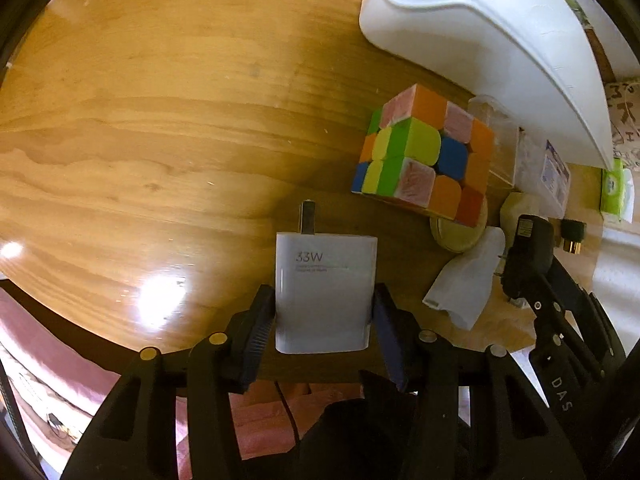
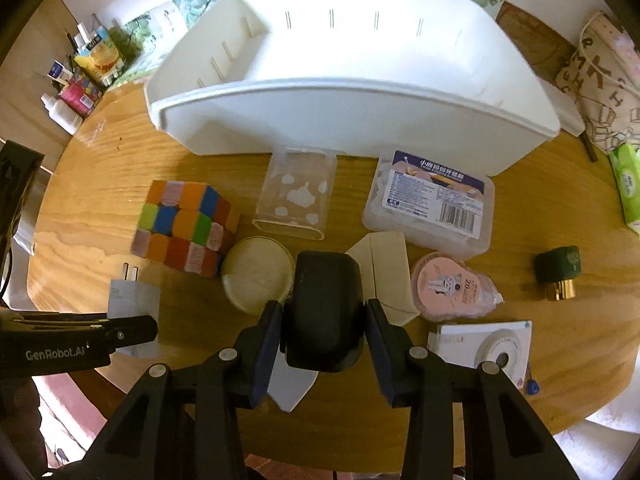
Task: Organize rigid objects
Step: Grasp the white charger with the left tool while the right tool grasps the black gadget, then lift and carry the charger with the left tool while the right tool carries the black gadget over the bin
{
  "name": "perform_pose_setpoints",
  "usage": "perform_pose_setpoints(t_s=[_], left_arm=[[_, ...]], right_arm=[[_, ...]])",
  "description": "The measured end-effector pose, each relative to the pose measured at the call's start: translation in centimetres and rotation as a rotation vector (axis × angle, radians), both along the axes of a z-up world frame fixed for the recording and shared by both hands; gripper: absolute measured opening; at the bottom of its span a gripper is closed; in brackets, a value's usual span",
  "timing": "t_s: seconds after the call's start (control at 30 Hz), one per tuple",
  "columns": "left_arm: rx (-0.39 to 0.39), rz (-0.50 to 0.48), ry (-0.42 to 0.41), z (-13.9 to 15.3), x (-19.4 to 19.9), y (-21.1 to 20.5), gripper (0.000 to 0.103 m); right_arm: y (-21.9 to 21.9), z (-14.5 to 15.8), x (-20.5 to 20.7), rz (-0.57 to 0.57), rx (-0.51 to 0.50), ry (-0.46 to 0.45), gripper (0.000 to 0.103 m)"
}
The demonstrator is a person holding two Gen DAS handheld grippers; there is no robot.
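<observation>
My left gripper point(image 1: 324, 308) is shut on a white 33W charger point(image 1: 325, 288) with its prongs pointing away, held over the wooden table point(image 1: 160, 140). It also shows in the right wrist view point(image 2: 134, 300). My right gripper point(image 2: 324, 320) is shut on a black charger point(image 2: 326, 308), also seen in the left wrist view point(image 1: 528, 256). A colourful puzzle cube point(image 1: 424, 156) point(image 2: 184, 228) stands between both. A big white bin point(image 2: 352, 80) point(image 1: 492, 40) stands at the back of the table.
Near the cube lie a round beige lid point(image 2: 258, 274), a clear plastic box point(image 2: 296, 196), a labelled white box point(image 2: 430, 204), a pink round pack point(image 2: 452, 288), a white camera-like device point(image 2: 484, 346), a dark green bottle point(image 2: 558, 270) and folded paper point(image 2: 386, 268). Bottles point(image 2: 80, 80) crowd the far left.
</observation>
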State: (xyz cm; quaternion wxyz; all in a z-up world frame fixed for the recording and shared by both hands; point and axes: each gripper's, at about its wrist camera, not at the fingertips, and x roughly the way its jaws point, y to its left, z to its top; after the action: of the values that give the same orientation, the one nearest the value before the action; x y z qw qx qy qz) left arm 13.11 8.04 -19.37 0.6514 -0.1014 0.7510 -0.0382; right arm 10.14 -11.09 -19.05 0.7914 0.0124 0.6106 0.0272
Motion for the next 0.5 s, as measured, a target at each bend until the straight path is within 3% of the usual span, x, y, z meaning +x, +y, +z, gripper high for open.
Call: perform_pose_setpoints(t_s=[0.5], left_arm=[[0.029,-0.06,-0.207,8.9,0.7,-0.4,0.05]], right_arm=[[-0.5,7.1,-1.4,0.008,-0.009,-0.206,0.042]])
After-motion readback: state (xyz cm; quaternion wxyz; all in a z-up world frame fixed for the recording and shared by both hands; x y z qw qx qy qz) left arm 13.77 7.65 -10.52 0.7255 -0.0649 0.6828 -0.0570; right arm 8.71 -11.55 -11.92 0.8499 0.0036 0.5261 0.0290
